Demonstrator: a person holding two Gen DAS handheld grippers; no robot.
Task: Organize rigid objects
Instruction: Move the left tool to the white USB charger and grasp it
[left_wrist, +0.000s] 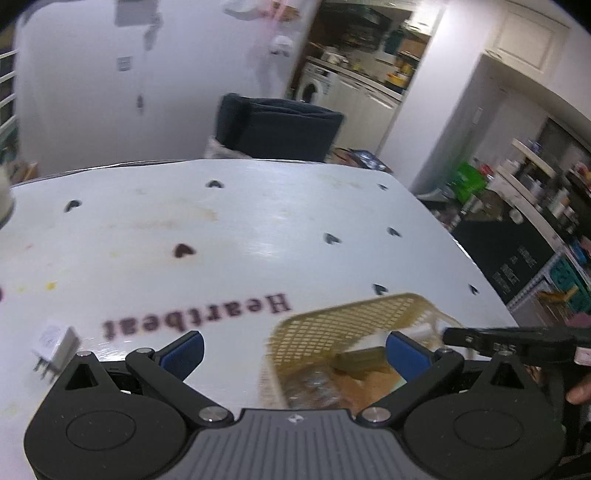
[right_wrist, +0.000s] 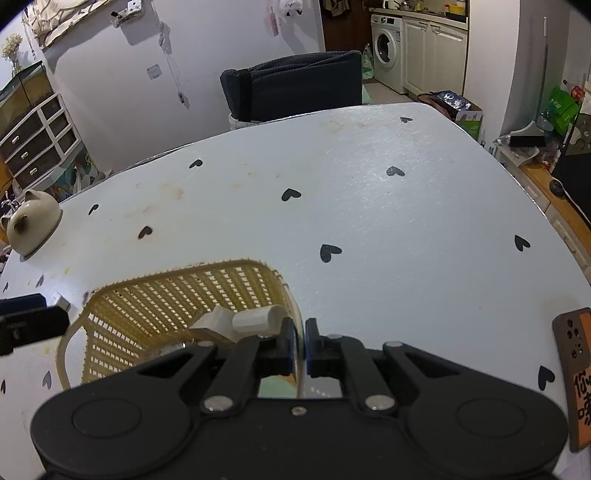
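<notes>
A yellow mesh basket (right_wrist: 177, 295) stands on the white heart-print table (right_wrist: 388, 221); it also shows in the left wrist view (left_wrist: 343, 325). My right gripper (right_wrist: 300, 345) is shut on the basket's right rim. Inside lie a white tube (right_wrist: 256, 319) and a pale block (right_wrist: 214, 323). My left gripper (left_wrist: 295, 349) is open and empty, hovering by the basket's left side, its right finger over the basket. A small white plug-like part (left_wrist: 55, 341) lies on the table left of it. A brown box (right_wrist: 576, 376) lies at the right.
A beige cat-eared pot (right_wrist: 31, 221) stands at the table's far left. A dark chair (right_wrist: 295, 85) stands behind the far edge. Shelves and a washing machine (right_wrist: 386, 44) lie beyond the table.
</notes>
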